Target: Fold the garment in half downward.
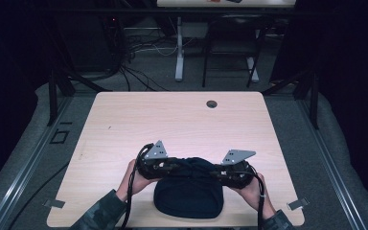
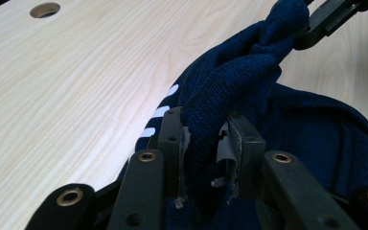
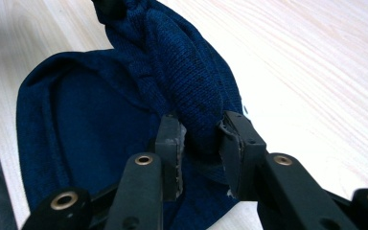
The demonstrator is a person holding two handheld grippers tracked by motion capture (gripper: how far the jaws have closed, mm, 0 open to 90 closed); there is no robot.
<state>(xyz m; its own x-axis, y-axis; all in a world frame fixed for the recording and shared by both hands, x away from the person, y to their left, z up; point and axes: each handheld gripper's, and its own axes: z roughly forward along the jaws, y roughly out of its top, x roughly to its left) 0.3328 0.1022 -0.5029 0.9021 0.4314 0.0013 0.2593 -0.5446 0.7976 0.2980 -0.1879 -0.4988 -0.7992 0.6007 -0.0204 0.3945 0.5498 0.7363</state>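
Between both grippers' jaws: navy knit hat (image 1: 188,190) edge pinched, stretched across.

Navy knit garment (image 2: 249,81) with white stripes; pale wood-grain table (image 2: 76,86).

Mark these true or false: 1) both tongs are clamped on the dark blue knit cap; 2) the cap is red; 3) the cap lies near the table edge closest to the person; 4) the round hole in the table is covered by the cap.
1) True: the left tongs and the right tongs each pinch a fold of the knit cap.
2) False: it is dark blue, with small white marks on one side.
3) True: it sits at the near edge of the table, between the two hands.
4) False: the hole is uncovered, near the far edge, well apart from the cap.
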